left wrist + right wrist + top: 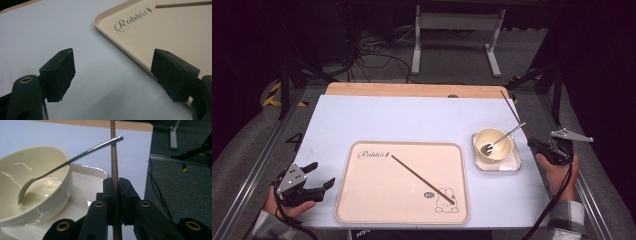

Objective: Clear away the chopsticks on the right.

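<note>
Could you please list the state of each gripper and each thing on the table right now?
Left gripper: open, holds nothing, beside the tray.
Right gripper: shut on a chopstick.
Held chopstick: clamped between the pads, lifted.
Other chopstick: lying flat on the tray.
Bowl: upright on a small dish.
Spoon: leaning in the bowl.

The left gripper is hovering with jaws standing wide apart over the white table. A tray is lying just beyond its right jaw, a chopstick resting farther off.
</note>
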`<state>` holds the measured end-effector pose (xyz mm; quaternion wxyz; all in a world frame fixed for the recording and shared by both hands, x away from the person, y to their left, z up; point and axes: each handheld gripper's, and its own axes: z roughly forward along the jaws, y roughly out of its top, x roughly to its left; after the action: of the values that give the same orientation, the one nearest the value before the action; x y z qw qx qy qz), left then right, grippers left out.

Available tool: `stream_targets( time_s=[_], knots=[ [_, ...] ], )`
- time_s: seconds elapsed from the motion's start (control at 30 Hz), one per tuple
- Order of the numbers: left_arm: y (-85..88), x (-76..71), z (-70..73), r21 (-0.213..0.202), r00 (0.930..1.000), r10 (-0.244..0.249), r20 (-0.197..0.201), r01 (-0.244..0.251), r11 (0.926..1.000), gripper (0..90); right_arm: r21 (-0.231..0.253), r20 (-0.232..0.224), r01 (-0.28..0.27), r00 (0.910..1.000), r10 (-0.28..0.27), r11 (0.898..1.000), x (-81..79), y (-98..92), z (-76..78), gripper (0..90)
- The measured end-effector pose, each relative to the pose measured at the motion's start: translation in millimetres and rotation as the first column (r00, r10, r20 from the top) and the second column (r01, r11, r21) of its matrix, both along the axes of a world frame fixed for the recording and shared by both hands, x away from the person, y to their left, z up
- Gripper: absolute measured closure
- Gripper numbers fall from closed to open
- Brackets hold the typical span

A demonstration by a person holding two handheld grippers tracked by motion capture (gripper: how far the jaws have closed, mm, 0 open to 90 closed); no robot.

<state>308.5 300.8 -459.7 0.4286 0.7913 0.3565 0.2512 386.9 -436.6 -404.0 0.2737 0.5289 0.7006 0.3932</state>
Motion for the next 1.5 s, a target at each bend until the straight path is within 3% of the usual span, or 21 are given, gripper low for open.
stream_targets(
  time_s=[0.23, 0.5, 0.63, 0.87, 0.97, 1.17, 1.3, 1.37, 1.43, 1.47, 1.5],
  knots=[
    [-0.3, 0.3, -0.4, 0.001, 1.0, -0.002, -0.001, 0.002, 1.0, 20.4, 0.04, 0.118, 0.073, 0.99, -0.078, 0.996, -11.9, -3.1, 16.9, 84.9],
    [0.3, -0.8, 0.7, 0.004, 1.0, 0.0, 0.003, 0.0, 1.0, 20.4, 0.05, 0.15, 0.065, 0.986, -0.072, 0.997, -16.7, 2.6, 25.0, 84.9],
    [-0.3, 0.0, -0.1, 0.01, 1.0, -0.004, 0.001, 0.004, 0.9999, 20.3, 0.05, 0.176, 0.023, 0.984, -0.031, 0.998, -20.3, 14.4, 33.1, 84.9],
    [0.1, -0.8, 0.4, 0.006, 0.9999, -0.009, 0.006, 0.009, 0.9999, 20.0, 0.031, 0.176, -0.066, 0.9826, 0.059, 0.997, -24.6, 36.5, 38.9, 84.8],
    [0.2, -1.0, 0.3, 0.004, 0.9999, -0.008, 0.007, 0.008, 1.0, 19.9, 0.022, 0.181, -0.108, 0.978, 0.103, 0.994, -28.6, 49.4, 41.7, 84.9],
    [-0.3, -1.2, 0.1, 0.007, 0.9999, -0.008, 0.006, 0.008, 0.9999, 19.7, -0.007, 0.161, -0.214, 0.9637, 0.213, 0.977, -34.0, 84.7, 38.0, 84.9],
    [0.2, -1.9, 0.4, 0.005, 0.9999, -0.006, 0.01, 0.006, 1.0, 19.6, 0.015, 0.134, -0.275, 0.9533, 0.271, 0.961, -39.9, 105.3, 32.1, 84.9],
    [0.0, -2.5, 0.5, 0.004, 0.9999, -0.008, 0.011, 0.008, 1.0, 19.6, 0.008, 0.106, -0.309, 0.9458, 0.307, 0.951, -44.9, 118.3, 27.4, 84.8],
    [-0.4, -3.1, 0.8, 0.003, 0.9998, -0.011, 0.014, 0.011, 0.9999, 19.6, -0.002, 0.084, -0.352, 0.9328, 0.351, 0.936, -51.2, 132.5, 23.3, 84.8],
    [-0.4, -3.1, 0.8, 0.003, 0.9998, -0.011, 0.014, 0.011, 0.9999, 19.6, -0.002, 0.084, -0.352, 0.9328, 0.351, 0.936, -51.2, 132.5, 23.3, 84.8],
    [-0.5, -3.0, 0.8, 0.003, 0.9999, -0.011, 0.013, 0.011, 0.9999, 19.6, -0.02, 0.072, -0.37, 0.9261, 0.37, 0.929, -54.2, 140.4, 21.3, 84.8]
  ],
)
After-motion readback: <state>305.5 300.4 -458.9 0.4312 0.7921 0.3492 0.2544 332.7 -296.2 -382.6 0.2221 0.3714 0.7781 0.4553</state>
